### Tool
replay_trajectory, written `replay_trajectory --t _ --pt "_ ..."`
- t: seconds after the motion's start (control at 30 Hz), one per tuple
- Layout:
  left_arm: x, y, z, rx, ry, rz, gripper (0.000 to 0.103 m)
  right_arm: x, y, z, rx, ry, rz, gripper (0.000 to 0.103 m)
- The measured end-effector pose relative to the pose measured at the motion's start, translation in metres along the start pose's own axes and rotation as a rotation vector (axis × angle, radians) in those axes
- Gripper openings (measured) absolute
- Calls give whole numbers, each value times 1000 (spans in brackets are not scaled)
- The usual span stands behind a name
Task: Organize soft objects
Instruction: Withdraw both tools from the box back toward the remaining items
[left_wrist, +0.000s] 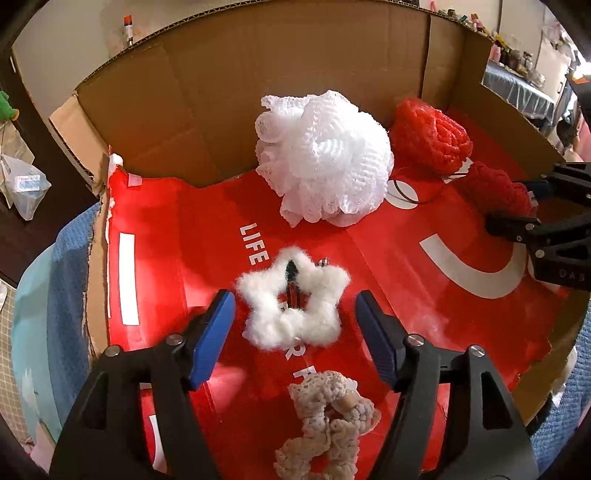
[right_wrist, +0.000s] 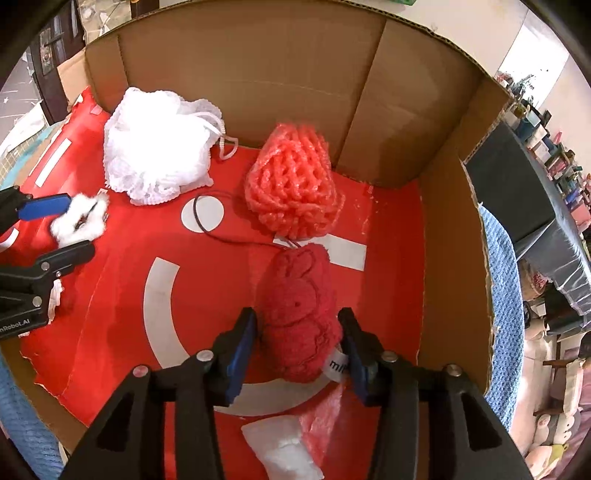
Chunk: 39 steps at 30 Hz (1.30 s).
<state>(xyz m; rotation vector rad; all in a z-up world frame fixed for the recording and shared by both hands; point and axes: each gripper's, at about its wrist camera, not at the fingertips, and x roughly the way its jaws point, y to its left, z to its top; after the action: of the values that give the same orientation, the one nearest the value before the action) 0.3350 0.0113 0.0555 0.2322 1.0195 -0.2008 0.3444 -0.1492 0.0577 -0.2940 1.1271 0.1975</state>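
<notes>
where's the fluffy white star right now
In the left wrist view the fluffy white star lies on the red sheet between the open fingers of the left gripper, with the white mesh pouf beyond it.

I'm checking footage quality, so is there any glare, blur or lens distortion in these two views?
Left wrist view: fisheye bends the cardboard wall, dark vignette corners, soft glare on the red sheet. Right wrist view: same bending; the red plush is sharp, the room at the edge soft.

glossy red liner (left_wrist: 424, 280) on matt corrugated cardboard box (left_wrist: 207, 110); fluffy white star (left_wrist: 291, 299), perhaps wool; netted white pouf (left_wrist: 321, 155).
</notes>
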Motion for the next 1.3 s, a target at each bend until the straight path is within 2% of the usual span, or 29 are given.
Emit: replay_trajectory --t 0.33,0.4,0.47,0.77,1.03,1.1,1.23,1.3 --pt "-25 4 -9 -14 -37 -23 70 -11 2 0 -3 -14 4 56" --pt "-34 3 -12 -19 -53 -31 73 -12 7 -1 -1 -23 7 58" --pt "-45 3 -16 -21 -74 -38 75 -18 9 -1 0 -35 3 64" --pt "-91 1 -36 -41 -170 -86 78 -42 1 -8 15 -93 19 67" --pt "-130 -5 -43 -83 -277 -118 87 -91 -4 -25 30 -198 43 75" --pt "-141 -6 -48 -100 -314 -110 91 -103 -4 -30 32 -229 47 78" --pt "-162 -10 -59 -102 -379 -91 91 -131 1 -45 38 -304 56 82" --pt "-175 -14 -67 -95 -423 -75 91 -143 3 -52 43 -340 57 87"
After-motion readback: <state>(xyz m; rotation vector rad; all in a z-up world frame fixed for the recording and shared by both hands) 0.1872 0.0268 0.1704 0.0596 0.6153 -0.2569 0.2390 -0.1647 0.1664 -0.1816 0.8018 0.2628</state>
